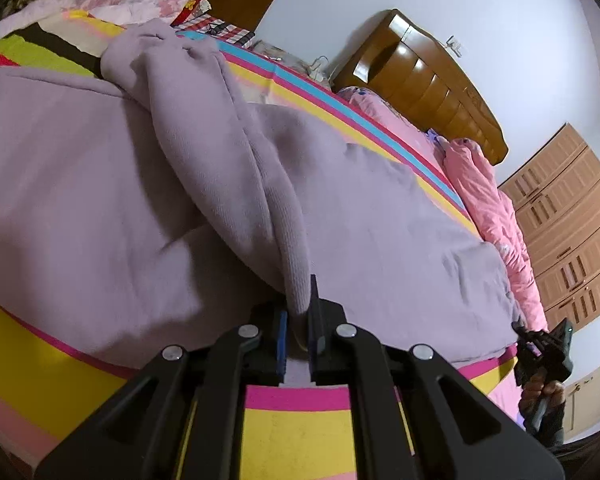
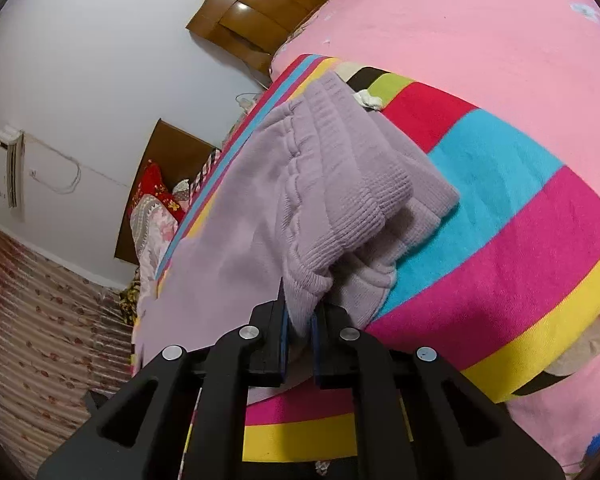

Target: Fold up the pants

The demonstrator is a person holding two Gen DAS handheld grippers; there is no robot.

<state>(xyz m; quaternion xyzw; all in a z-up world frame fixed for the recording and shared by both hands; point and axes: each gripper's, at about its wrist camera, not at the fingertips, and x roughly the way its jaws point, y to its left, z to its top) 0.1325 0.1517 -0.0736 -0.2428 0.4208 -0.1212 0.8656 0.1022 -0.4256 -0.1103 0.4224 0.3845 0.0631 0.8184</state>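
1. The left tool point(image 1: 298, 334) is pinching a raised fold of the soft lilac knit pants point(image 1: 148, 184) between its blue-padded fingers point(image 1: 281, 336), with only the cloth's thickness separating them.
2. The right tool point(image 2: 298, 334) is gripping the ribbed, elasticated waistband end of the same pants point(image 2: 260, 200) between its narrowly set fingers point(image 2: 280, 332), and the band is bunching just above them.
3. The pants are lying spread across the bright striped blanket point(image 1: 300, 420), banded in yellow, magenta, blue and red, which is covering the bed.
4. In the left wrist view, one ridge of fabric is rising from the tool and running away toward the far leg end, while the rest of the garment is resting flat on either side.
5. In the right wrist view, the waistband is folding over itself, and a flat corner of it is overhanging the blue stripe of the blanket point(image 2: 480, 184).
6. The right tool point(image 1: 542, 350) is also showing in the left wrist view, at the near corner of the pants, held in the person's hand point(image 1: 544, 394).
7. A pink quilt point(image 2: 460, 32) is lying beyond the striped blanket, and a glossy brown wooden headboard point(image 1: 424, 80) is standing against the white wall.
8. A light wooden wardrobe with panelled doors point(image 1: 568, 216) is standing by the wall; its doors are closed, so its contents are hidden.
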